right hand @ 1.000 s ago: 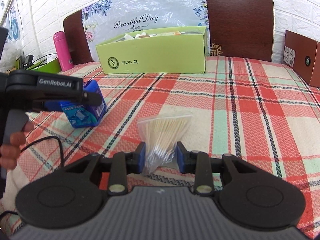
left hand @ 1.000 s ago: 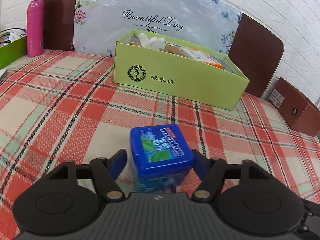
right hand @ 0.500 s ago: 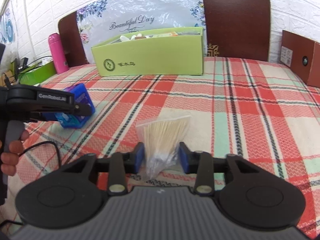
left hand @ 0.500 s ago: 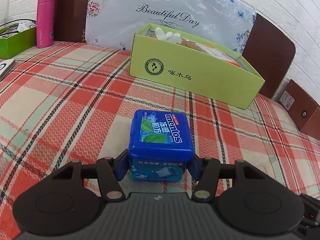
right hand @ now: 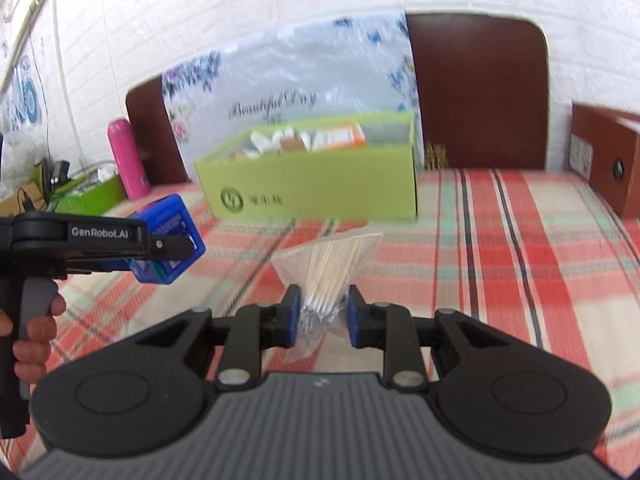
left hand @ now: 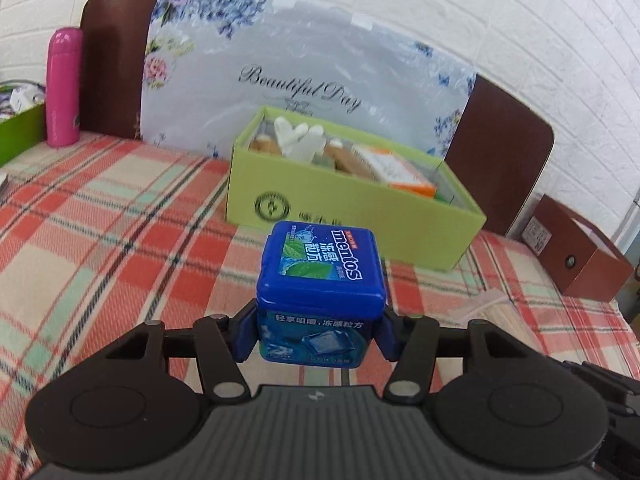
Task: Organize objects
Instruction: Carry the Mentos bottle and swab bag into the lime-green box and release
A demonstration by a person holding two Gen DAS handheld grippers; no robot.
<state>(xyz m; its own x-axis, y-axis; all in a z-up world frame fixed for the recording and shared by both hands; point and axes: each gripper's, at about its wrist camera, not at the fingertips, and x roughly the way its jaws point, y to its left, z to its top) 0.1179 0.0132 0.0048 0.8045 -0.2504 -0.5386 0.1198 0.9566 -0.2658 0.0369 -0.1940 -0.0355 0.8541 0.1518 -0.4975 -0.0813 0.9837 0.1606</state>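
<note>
In my left tongs (left hand: 318, 334) I have the blue Mentos gum box (left hand: 320, 280) clamped low on its body, clear of the worktop (left hand: 100, 216); since the pads grip below the heavier lid, I judge it could tip forward or slide out if I swing too fast. My right tongs (right hand: 323, 314) pinch the narrow gathered end of the clear bag of cotton swabs (right hand: 326, 268), with the wide end fanning out ahead; slick film like that may creep through the pads, and the loose end could catch the near wall of the green cardboard box (right hand: 320, 188) as I come over it. That box, farther back on the worktop, already holds packets and white pieces, so a careless drop might land on them and bounce out. Compared with a second ago, both items have left the plaid cloth: the gum box has risen, the swab bag is raised too, and the green box looms closer.
</note>
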